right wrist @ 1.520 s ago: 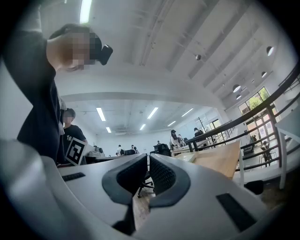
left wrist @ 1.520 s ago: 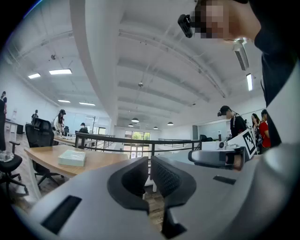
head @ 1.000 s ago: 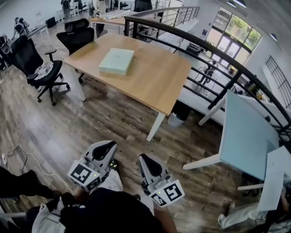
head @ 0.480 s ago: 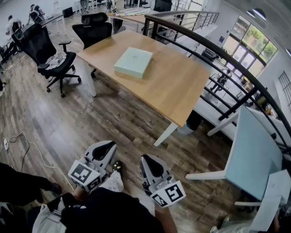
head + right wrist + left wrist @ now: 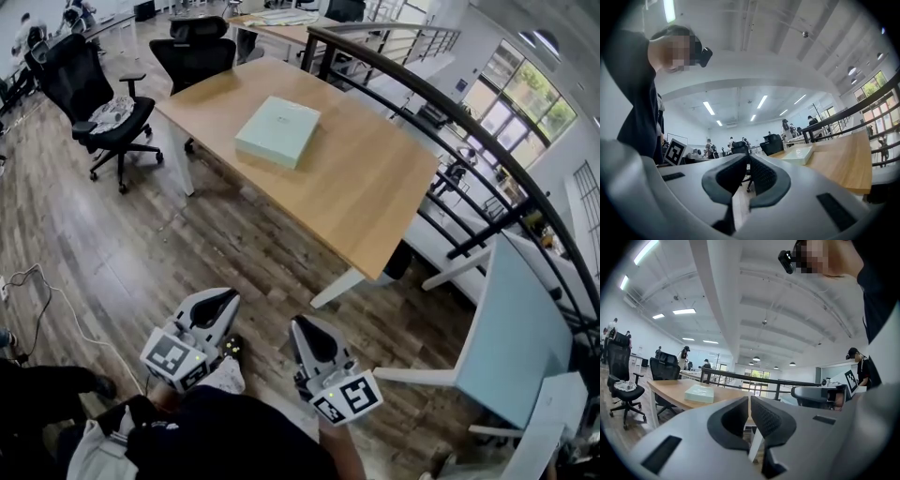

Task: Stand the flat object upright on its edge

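**Approach phase, no contact made.** The flat pale-green box [image 5: 277,132] lies on its broad face on the wooden desk [image 5: 375,202]. It sits toward the desk's far left part, clear of every edge, and nothing else stands on that desk. The left tongs [image 5: 221,300] and right tongs [image 5: 306,327] are held low in front of the person, above the plank floor [image 5: 141,234] and well apart from the box. Each gripper view shows its own jaws pressed together with nothing between them, so both tongs are closed and empty.

**Handling (judged).** The box looks rigid, with square edges and a smooth lid that is probably slippery. It looks light to moderate in weight and too broad to be spanned across its face. A likely hold is across the thin dimension at one edge. Alternatively, one pair of tongs could lift an edge while the other braces the opposite edge against sliding. Once on edge it would rest on a narrow base and may topple.

**Surroundings.** Black office chairs [image 5: 108,108] stand beyond the desk's left end, a dark railing [image 5: 441,103] curves behind it, and a pale blue desk [image 5: 516,319] stands at the right. None of these lies between the tongs and the box, which are separated only by open floor and the desk's near edge.
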The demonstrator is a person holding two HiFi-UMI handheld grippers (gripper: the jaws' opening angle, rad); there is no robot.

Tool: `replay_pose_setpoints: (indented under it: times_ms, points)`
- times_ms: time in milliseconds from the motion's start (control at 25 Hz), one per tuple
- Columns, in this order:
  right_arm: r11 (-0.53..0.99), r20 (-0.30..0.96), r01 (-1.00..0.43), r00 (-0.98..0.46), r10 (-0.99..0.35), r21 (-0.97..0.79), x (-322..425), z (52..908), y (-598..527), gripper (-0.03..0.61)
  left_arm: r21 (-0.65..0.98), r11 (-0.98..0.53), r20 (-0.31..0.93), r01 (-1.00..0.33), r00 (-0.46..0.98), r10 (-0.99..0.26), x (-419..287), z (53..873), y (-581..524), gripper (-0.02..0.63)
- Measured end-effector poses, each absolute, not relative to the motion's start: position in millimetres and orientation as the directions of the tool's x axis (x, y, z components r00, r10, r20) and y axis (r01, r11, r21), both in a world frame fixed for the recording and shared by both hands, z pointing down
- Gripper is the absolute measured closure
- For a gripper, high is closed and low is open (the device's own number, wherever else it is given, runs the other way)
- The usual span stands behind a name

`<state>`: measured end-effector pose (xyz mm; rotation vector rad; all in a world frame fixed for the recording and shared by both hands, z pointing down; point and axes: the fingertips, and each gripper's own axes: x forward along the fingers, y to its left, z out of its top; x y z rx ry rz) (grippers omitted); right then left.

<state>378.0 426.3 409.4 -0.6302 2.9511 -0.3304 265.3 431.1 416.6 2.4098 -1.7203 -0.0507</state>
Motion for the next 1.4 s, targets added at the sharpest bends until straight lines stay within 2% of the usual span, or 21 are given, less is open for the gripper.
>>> replay_pose_setpoints:
  times_ms: [800, 1200, 1400]
  points:
    - [0.861, -0.05, -0.461, -0.875, -0.481, -0.215, 299.9, 407.0, 350.8, 0.546, 0.163, -0.411, 0.049, -0.897, 0.423, -0.905, 191.4, 410.3, 343.5, 0.586]
    - [0.86, -0.06, -0.473, -0.869, -0.491, -0.193, 256.4, 403.7, 330.3, 0.546, 0.198, -0.414, 0.009, -0.889, 0.424, -0.906, 150.4, 404.0, 324.1, 0.586]
    - [0.871, -0.082, -0.449, -0.878, -0.472, -0.198, 240.4, 398.2, 328.9, 0.546, 0.17, -0.381, 0.032, -0.909, 0.391, -0.92, 130.8, 400.7, 324.4, 0.586]
